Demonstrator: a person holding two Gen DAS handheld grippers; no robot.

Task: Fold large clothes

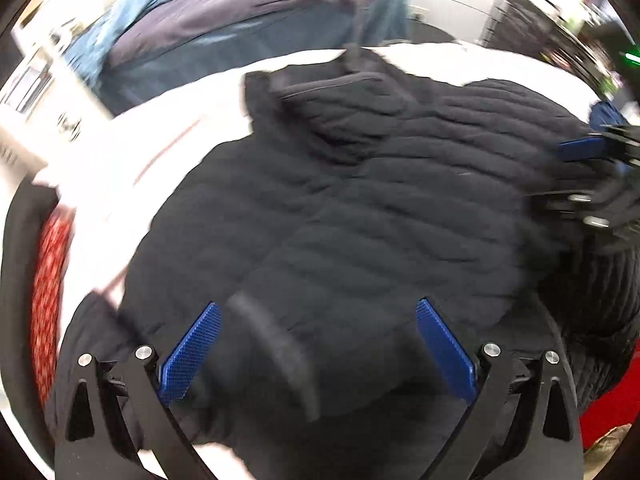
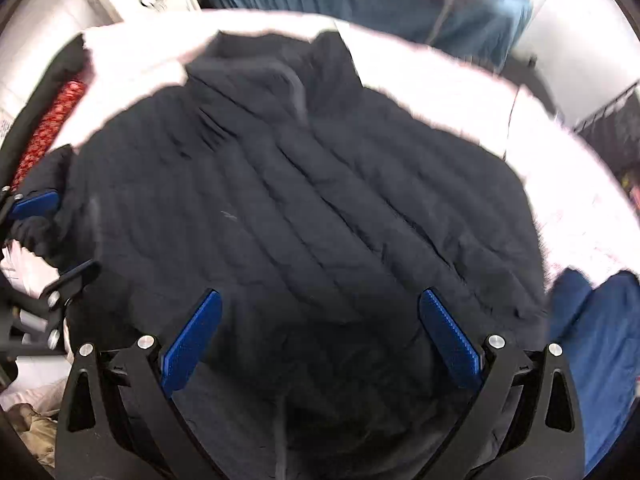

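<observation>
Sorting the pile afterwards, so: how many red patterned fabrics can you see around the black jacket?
1. A red patterned fabric lies at the left edge of the white surface, beside the black quilted jacket; the right wrist view shows it too. More may be hidden underneath.

Lying at nine o'clock in the left wrist view, a red patterned cloth (image 1: 50,300), blurred; showing again at nine to ten o'clock in the right wrist view. Sprawling at eleven to twelve o'clock, a heap of blue and purple-grey fabric (image 1: 240,12). Standing at ten o'clock, a white cabinet (image 1: 36,92). Resting at four o'clock in the right wrist view, a blue garment (image 2: 600,352). Bunching at seven o'clock, a beige cloth (image 2: 28,424)
</observation>
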